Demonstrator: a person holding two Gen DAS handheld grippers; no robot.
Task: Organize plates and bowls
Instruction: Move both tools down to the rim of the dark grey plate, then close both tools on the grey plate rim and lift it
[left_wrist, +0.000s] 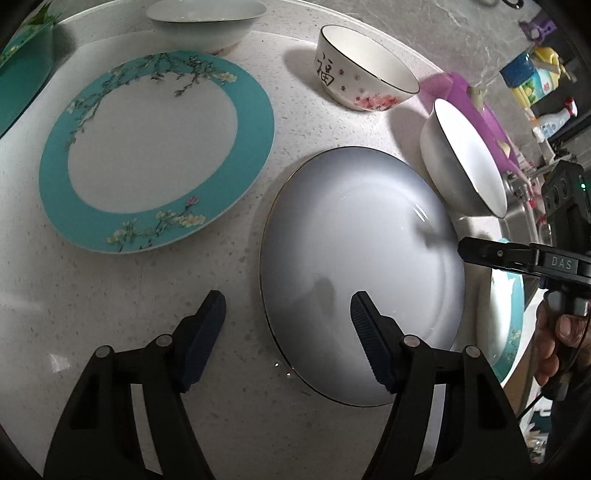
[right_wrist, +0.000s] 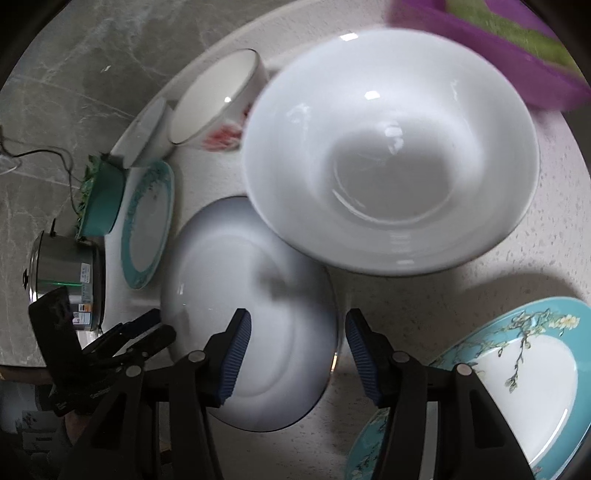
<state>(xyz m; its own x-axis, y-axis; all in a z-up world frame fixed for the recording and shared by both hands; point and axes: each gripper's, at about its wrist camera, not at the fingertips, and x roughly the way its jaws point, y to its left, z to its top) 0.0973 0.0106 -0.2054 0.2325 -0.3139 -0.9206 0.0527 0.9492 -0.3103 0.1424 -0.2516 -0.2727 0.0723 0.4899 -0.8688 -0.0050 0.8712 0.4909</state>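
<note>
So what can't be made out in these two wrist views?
- Teal-rimmed floral plate, right wrist view: cut by the frame edge, partly behind the right gripper.
- Plain white deep bowl, right wrist view: motion-blurred.
- Cleaning bottles, left wrist view: labels too small.

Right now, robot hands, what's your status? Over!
Left gripper open, empty, jaws straddling white plate rim. Right gripper open, empty, over same plate. White bowl close behind.

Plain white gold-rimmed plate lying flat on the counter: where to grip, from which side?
Pinch the thin rim of the plain white gold-rimmed plate, one finger above and one below, at its near edge. It lies flat, so only the rim gives purchase. The left gripper is open, already straddling that edge.
</note>
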